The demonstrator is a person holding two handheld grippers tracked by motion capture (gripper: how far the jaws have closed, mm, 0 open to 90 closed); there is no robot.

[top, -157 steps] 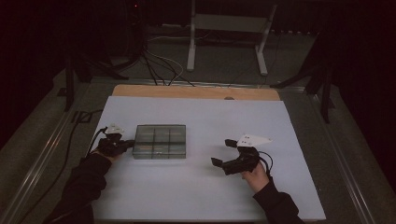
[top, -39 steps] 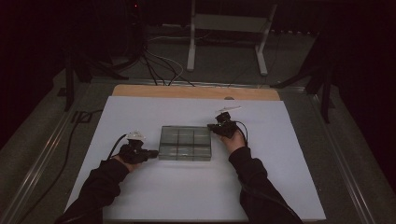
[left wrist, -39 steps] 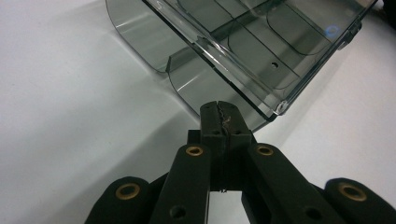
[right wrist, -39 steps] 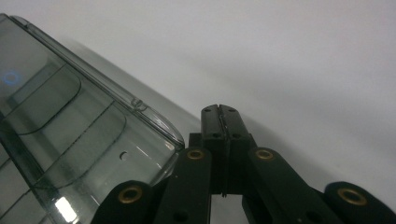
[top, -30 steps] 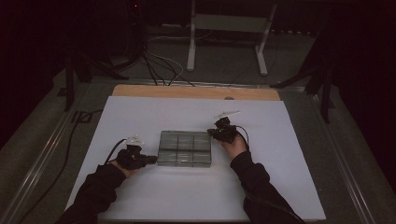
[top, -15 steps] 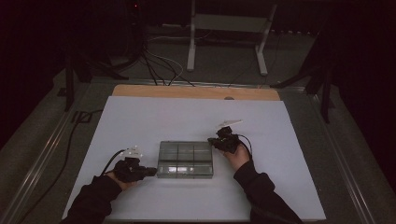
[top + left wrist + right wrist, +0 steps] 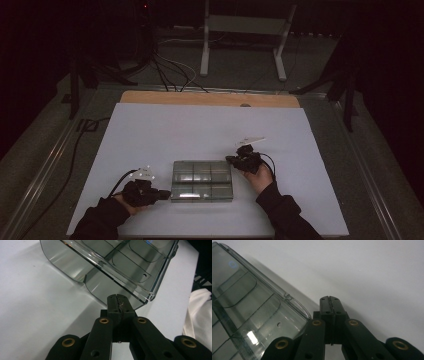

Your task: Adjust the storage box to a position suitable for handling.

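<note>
A smoky clear plastic box (image 7: 202, 181) with several lidded compartments lies flat on the white table top (image 7: 200, 130), near the front edge. My left gripper (image 7: 167, 192) is shut, its tips against the box's left side near the front corner. In the left gripper view the shut tips (image 7: 117, 297) meet the box wall (image 7: 120, 262). My right gripper (image 7: 229, 159) is shut too and sits at the box's far right corner. In the right gripper view its tips (image 7: 330, 299) reach just past the rounded corner of the box (image 7: 249, 312). Nothing is held between either pair of jaws.
A wooden strip (image 7: 210, 98) runs along the table's far edge. Metal rails (image 7: 45, 165) flank both sides. Cables (image 7: 165, 70) and a white stand (image 7: 242, 25) are on the dark floor beyond. Something white and cloth-like (image 7: 197, 312) shows at the right of the left gripper view.
The box has slid toward the table's near edge, and both shut grippers have moved along with it, one on each side. Several seconds ago it lay farther left and back.
</note>
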